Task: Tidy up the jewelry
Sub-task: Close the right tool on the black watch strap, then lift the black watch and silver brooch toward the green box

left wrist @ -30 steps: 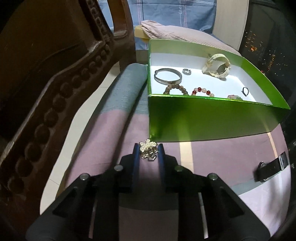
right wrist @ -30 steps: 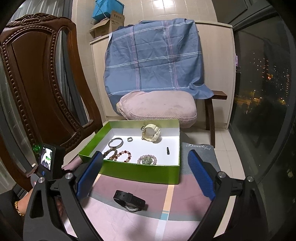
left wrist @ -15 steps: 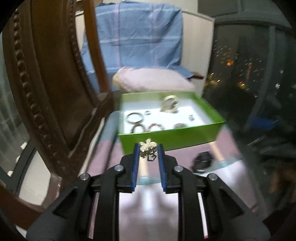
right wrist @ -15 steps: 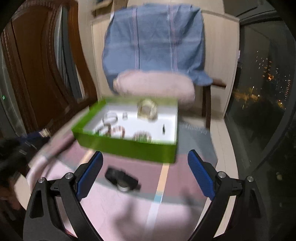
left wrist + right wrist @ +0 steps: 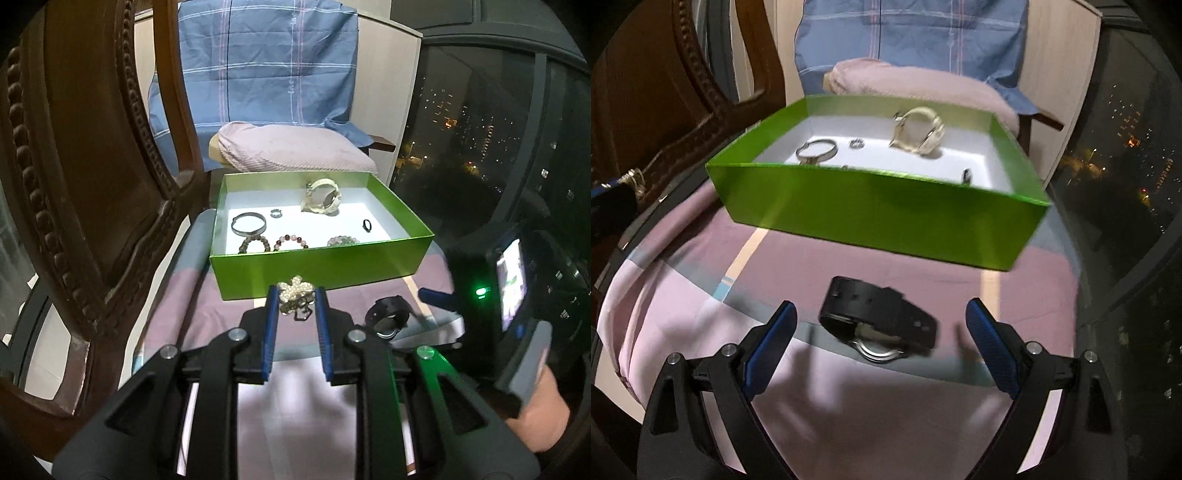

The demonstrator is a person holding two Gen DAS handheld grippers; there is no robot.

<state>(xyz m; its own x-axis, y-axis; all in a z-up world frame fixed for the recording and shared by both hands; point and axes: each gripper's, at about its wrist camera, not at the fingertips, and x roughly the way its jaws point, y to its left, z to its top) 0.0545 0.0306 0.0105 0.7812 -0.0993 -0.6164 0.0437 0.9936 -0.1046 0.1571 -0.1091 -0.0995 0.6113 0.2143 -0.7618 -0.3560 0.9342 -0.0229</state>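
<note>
Currently, step in hand: two items are on their way to the green box [image 5: 321, 264]; this looks like the middle of the sorting.
Left gripper [image 5: 296, 295]: clamped on the pearl flower brooch [image 5: 295, 291], held clear of the cloth-covered table [image 5: 207, 306], short of the box's near wall.
Right gripper [image 5: 881, 325]: jaws wide and closing, pads not touching the black watch [image 5: 877, 317] between them.
Watch: on the table's cloth, before the box's near wall, toward its right corner.
Next move, judged: carry the brooch over the near wall and let go; lower the right jaws around the watch strap.
</note>
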